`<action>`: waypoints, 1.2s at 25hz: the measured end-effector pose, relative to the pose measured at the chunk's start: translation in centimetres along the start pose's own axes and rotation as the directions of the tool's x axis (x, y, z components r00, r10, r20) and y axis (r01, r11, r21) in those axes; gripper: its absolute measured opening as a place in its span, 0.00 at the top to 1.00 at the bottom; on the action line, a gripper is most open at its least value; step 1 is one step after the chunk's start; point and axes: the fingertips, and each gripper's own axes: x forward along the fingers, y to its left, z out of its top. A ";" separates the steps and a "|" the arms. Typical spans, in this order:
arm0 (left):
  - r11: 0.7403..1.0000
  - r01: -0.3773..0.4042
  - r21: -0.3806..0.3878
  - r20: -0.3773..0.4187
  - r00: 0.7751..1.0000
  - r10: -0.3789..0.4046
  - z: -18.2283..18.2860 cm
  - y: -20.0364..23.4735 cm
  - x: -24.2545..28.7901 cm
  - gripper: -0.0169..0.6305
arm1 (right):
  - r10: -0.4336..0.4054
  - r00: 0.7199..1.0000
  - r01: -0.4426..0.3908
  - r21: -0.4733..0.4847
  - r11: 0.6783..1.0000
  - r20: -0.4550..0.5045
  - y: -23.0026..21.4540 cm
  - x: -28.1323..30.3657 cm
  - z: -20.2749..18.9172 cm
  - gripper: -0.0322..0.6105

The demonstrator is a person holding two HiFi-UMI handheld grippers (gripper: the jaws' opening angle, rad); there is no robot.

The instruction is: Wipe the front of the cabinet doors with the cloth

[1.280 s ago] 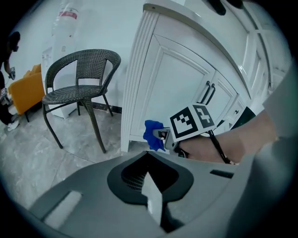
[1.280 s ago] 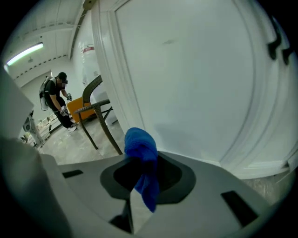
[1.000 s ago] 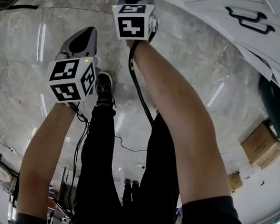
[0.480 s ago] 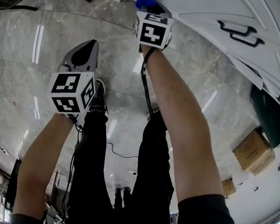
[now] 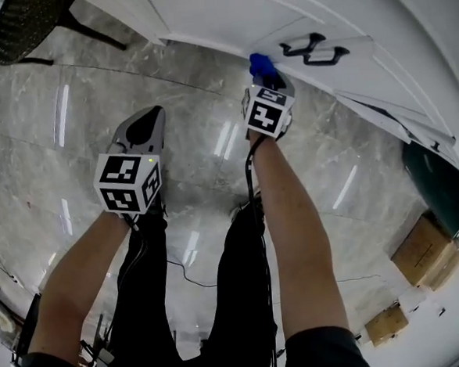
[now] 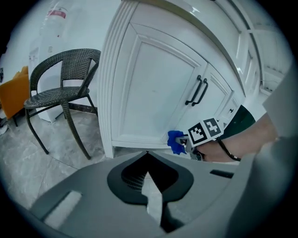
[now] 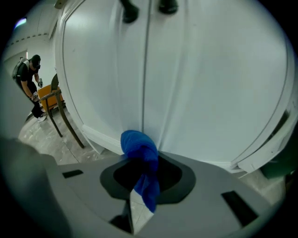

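Note:
The white cabinet doors (image 5: pixel 225 10) with black handles (image 5: pixel 314 47) fill the top of the head view. My right gripper (image 5: pixel 268 80) is shut on a blue cloth (image 5: pixel 260 63). In the right gripper view the cloth (image 7: pixel 139 155) bunches between the jaws of that gripper (image 7: pixel 139 181) and presses against the foot of the doors (image 7: pixel 195 83), at the seam between them. My left gripper (image 5: pixel 143 130) hangs over the floor, apart from the cabinet. Its jaws are shut on nothing in the left gripper view (image 6: pixel 148 175), which also shows the cloth (image 6: pixel 175 141) and doors (image 6: pixel 153 88).
A dark wicker chair (image 6: pixel 60 93) stands left of the cabinet's corner. Cardboard boxes (image 5: pixel 426 243) and a dark green object (image 5: pixel 441 187) lie to the right. A person (image 7: pixel 28 76) bends over far off by an orange chair (image 7: pixel 49 97). My legs and cables are below.
My right gripper has carried the cloth forward and to the right, up against the base of the doors. The head view has lifted and shows more of the cabinet. The left gripper has barely moved.

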 end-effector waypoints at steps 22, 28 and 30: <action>0.998 0.059 0.005 0.099 0.993 -0.059 13.0 -14.4 -17.4 0.97 | 0.343 0.894 -0.411 0.225 0.883 0.287 -0.6 -34.6 11.6 0.84; 0.985 0.141 0.102 0.132 0.979 -0.154 19.7 -21.3 -28.8 0.97 | 0.358 0.847 -0.442 0.147 0.885 0.392 -2.0 -49.8 19.4 0.84; 0.976 0.166 0.139 0.166 0.968 -0.188 22.0 -23.9 -32.6 0.97 | 0.352 0.835 -0.442 0.133 0.887 0.423 -3.0 -54.5 21.5 0.84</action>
